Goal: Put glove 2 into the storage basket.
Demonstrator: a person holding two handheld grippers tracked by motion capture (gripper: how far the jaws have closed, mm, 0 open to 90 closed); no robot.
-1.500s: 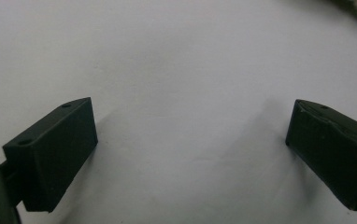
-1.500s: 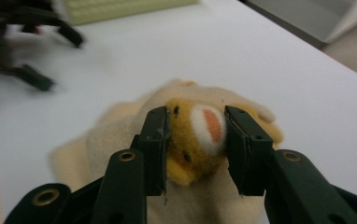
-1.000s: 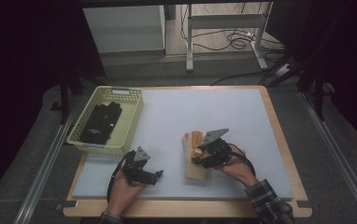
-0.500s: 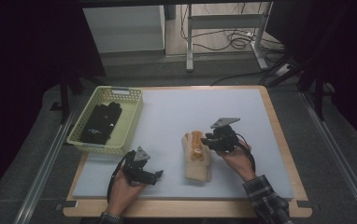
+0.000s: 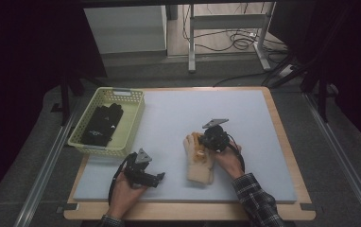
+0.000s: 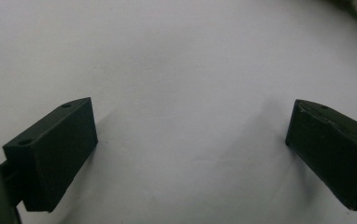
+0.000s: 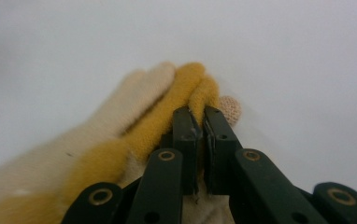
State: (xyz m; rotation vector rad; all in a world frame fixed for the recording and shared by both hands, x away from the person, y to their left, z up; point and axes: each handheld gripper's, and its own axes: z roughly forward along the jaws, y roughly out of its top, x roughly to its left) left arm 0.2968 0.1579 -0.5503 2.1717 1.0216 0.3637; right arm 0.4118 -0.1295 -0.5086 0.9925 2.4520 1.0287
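Note:
A cream and yellow knit glove [image 5: 199,165] lies flat on the white mat, fingers pointing away from the person. My right gripper [image 5: 203,142] is at the glove's fingers. Its jaws have just been closing, and in the right gripper view they [image 7: 200,116] pinch a yellow finger of the glove [image 7: 120,121] between the pads. My left gripper [image 5: 159,178] rests low on the mat at the front left, apart from the glove. In the left gripper view its jaws [image 6: 190,149] stand wide open over bare mat.
A pale green basket [image 5: 81,137] holding dark folded items [image 5: 104,124] stands at the mat's left edge. The wooden table rim [image 5: 282,137] frames the mat. Metal legs and cables lie on the floor beyond the table.
The right gripper has shifted left onto the glove's fingers, and its jaws have come together on a yellow finger. The left gripper has stayed where it was.

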